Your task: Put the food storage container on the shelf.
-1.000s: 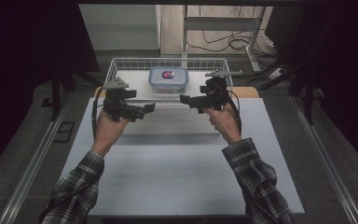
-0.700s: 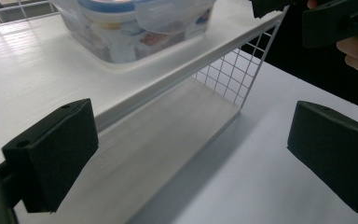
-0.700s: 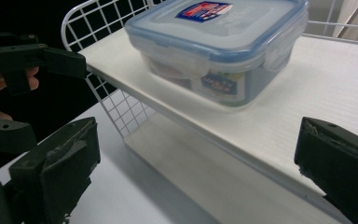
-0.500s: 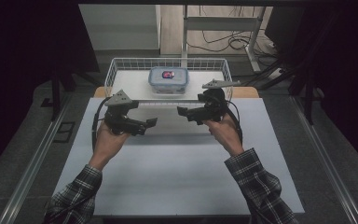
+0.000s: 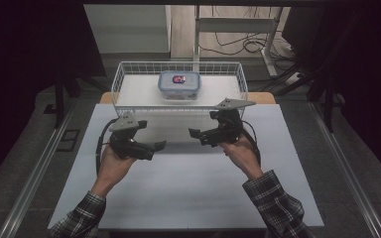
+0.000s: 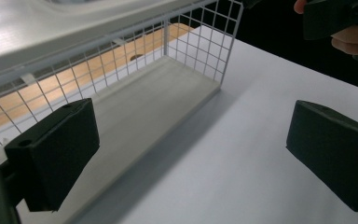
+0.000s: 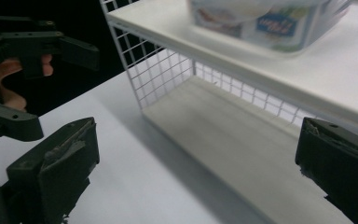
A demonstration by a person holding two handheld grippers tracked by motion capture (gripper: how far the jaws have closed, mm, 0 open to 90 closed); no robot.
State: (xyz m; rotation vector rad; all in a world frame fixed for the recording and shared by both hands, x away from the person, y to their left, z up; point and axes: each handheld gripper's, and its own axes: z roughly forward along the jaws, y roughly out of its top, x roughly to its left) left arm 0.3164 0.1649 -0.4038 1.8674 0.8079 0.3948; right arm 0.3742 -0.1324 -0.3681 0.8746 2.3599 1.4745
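Two grippers, left [image 5: 156, 146] and right [image 5: 194, 133], jaws wide, empty, hovering over bench [image 5: 188, 188], facing inward; likely readying for lidded container [image 5: 180, 84] on wire basket [image 5: 129, 74] shelf.

Cables [image 5: 238, 47] trail on the floor beyond the white table [image 5: 188, 193].

High cam looks down/fwd over my table [image 5: 188, 198]; both gripper cams sit low, close, sharing the wire rack [image 5: 178, 67] [image 6: 186, 42] [image 7: 163, 70].
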